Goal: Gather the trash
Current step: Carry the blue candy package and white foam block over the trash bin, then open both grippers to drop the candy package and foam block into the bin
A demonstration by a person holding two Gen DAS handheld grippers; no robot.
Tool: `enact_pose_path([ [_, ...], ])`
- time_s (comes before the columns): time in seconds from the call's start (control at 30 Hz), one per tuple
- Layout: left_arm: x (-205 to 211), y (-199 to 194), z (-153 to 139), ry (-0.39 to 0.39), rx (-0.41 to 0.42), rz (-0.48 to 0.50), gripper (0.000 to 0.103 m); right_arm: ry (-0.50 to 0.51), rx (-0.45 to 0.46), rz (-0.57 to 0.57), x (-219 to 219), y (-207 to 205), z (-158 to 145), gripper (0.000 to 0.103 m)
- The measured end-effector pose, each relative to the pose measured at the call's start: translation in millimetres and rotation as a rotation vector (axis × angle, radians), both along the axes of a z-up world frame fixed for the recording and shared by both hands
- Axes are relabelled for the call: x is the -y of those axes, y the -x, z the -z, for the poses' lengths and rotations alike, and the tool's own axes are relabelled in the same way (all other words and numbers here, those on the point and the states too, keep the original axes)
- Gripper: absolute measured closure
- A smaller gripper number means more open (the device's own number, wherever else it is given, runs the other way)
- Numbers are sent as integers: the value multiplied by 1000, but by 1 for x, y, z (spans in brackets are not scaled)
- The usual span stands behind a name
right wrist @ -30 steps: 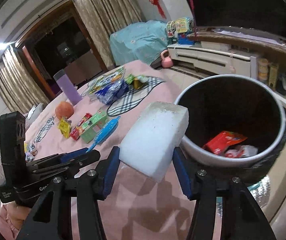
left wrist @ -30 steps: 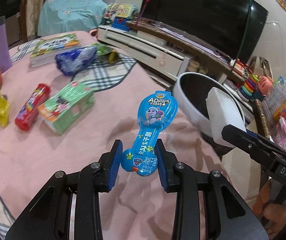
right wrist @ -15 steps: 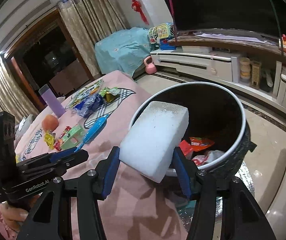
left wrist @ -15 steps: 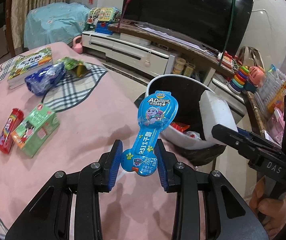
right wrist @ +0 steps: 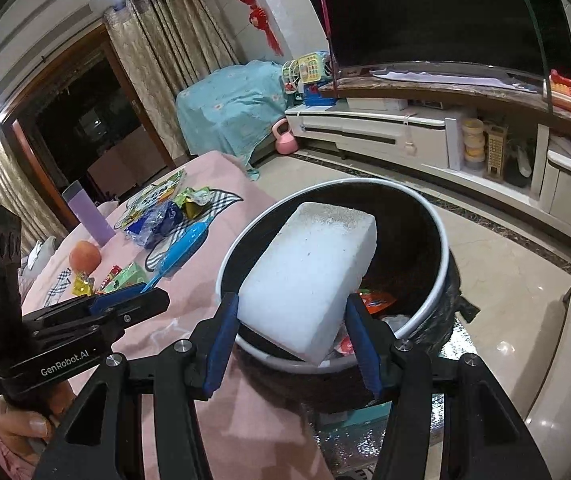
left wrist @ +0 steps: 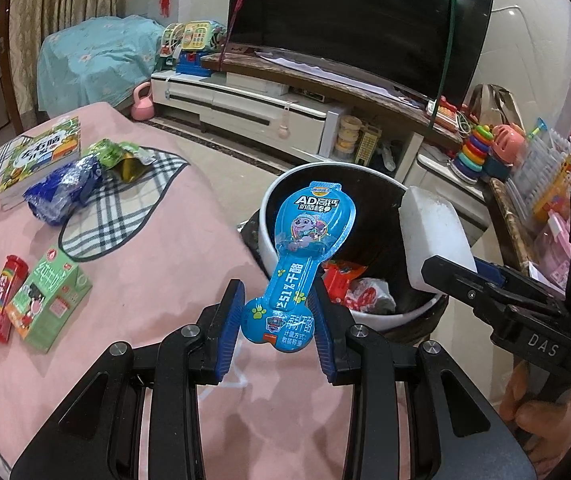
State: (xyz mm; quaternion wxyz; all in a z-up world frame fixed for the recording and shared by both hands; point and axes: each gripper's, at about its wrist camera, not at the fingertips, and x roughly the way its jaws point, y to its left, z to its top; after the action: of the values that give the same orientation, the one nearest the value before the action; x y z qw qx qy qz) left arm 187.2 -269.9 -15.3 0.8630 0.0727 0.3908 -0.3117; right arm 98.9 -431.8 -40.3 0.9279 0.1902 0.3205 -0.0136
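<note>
The left gripper pinched a blue snack wrapper by its narrow end, and the right gripper was clamped on a white foam block. Both pieces hung at the near rim of the trash bin just off the tabletop's edge. The step in hand looked like the drop: next, each needs carrying clear over the opening before the jaws spread.

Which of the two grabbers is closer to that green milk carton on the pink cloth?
Left. The left gripper hangs near the green milk carton, while the right gripper is farther away, over the bin.
</note>
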Motion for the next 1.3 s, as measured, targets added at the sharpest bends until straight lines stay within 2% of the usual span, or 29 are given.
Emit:
enact_pose_path([
  [0.7,39,-11,-1,-45,23,26,71,8,-24,-14,25,-13,0,47],
  [1.07,59,-16,6,-73,9,57,70,2,-64,-12,43,-22,9,45],
  [1.23,60,-20,7,-63,-15,73,68,-26,-65,-17,49,-25,9,40],
  [1.3,58,-20,8,-60,-16,71,60,-35,-63,-8,52,-25,9,37],
])
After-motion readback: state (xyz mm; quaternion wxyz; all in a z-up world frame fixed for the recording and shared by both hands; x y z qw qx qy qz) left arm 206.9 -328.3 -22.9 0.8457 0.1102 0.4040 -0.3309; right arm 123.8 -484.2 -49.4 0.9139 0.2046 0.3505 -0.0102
